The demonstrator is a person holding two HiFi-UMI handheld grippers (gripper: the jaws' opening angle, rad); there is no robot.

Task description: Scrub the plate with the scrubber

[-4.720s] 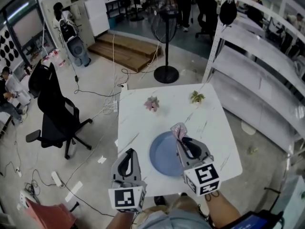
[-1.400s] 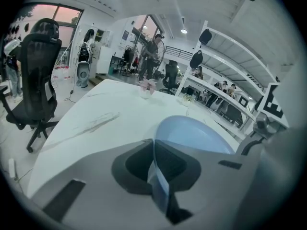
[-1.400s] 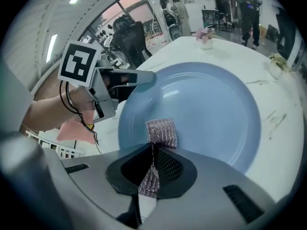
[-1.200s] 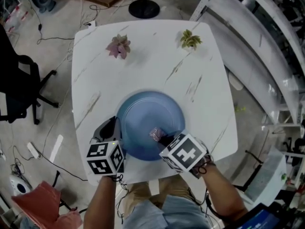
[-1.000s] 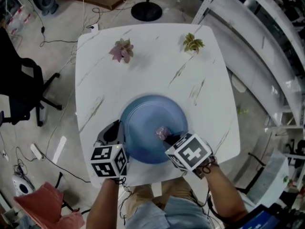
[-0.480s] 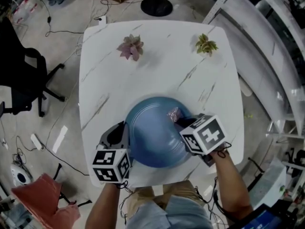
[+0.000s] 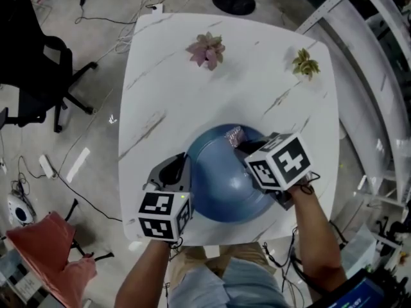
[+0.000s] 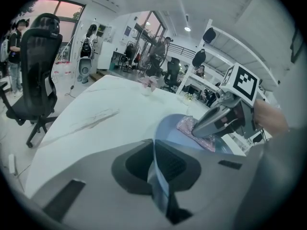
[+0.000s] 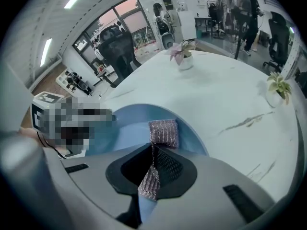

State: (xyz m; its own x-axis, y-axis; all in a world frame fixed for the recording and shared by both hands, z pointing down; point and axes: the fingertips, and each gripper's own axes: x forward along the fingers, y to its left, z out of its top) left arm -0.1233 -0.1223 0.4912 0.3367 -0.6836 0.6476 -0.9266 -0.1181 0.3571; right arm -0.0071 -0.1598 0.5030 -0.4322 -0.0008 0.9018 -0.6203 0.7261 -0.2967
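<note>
A blue plate [image 7: 221, 178] lies near the front edge of the white marble table [image 7: 167, 76]. My left gripper [image 7: 185, 172] is shut on the plate's left rim; the rim [image 8: 157, 174] runs between its jaws in the left gripper view. My right gripper [image 7: 241, 144] is shut on a pink glittery scrubber [image 7: 234, 135], which presses on the plate's far right part. In the right gripper view the scrubber [image 9: 163, 132] sticks out past the jaws onto the plate [image 9: 125, 128]. The left gripper view shows the scrubber [image 8: 195, 132] under the right gripper [image 8: 204, 126].
Two small potted plants stand at the table's far side, a pink one [image 7: 205, 49] and a green one [image 7: 305, 63]. A black office chair [image 7: 38, 76] and cables are on the floor to the left. White shelving [image 7: 379, 76] runs along the right.
The right gripper has carried the scrubber from the plate's near middle toward its far right rim. The left gripper has kept its hold on the left rim. The head view has shifted.
</note>
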